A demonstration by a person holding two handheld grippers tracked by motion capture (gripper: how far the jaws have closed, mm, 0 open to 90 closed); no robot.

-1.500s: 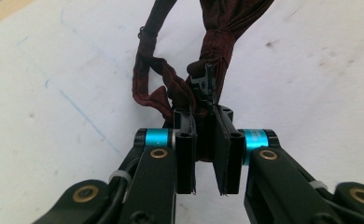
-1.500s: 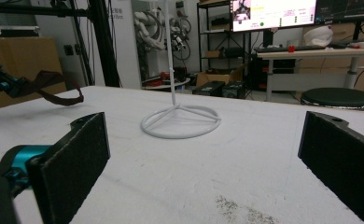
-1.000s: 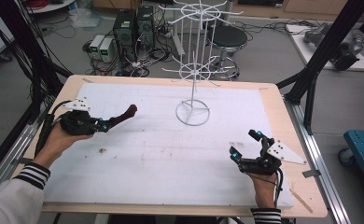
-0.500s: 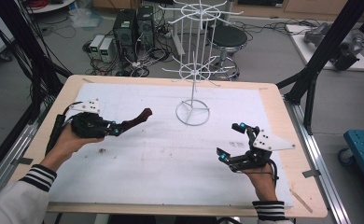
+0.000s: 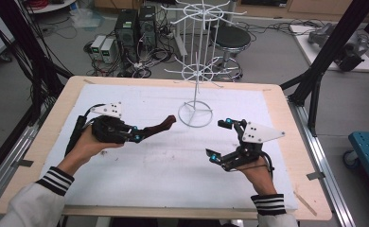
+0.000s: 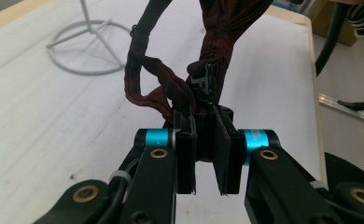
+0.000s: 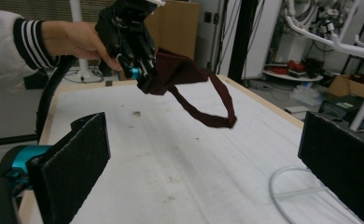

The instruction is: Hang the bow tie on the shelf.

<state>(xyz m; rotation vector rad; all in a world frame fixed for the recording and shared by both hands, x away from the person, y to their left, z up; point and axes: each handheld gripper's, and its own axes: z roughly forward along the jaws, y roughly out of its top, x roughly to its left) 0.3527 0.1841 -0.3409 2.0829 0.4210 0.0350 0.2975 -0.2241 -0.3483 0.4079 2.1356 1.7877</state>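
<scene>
Strap [image 5: 158, 128], dark red fabric, sticks out ahead of the left gripper [image 5: 136, 135], clamped in its shut jaws and off the white mat [image 5: 140, 170]. High view: since a second ago the left hand has carried it from the table's left edge in toward the middle, so the strap's free end now sits just short of the ring base of the white wire rack [image 5: 195, 114]. Right gripper [image 5: 220, 140] has also come in and lifted; it was down by the near right corner, now it floats right of the rack base with jaws spread wide, nothing between them. Both ends closing on the rack, so I'd judge hanging the strap on a rack arm is the step underway, not yet done.

Left gripper view: jaws pressed on a bunched part of the strap [image 6: 203, 88] with a small metal clip; one loop curls off to the left, the rest runs up past the top edge. Rack base [image 6: 89, 46] lies ahead and left.

Right gripper view: own pads [image 7: 77, 161] well apart, empty. Ahead, the left gripper [image 7: 136, 70] holds the strap [image 7: 189, 91], a loop drooping clear of the mat. Rack base [image 7: 292, 193] right beside the right-hand pad.

Right one likely takes the loop next.
</scene>
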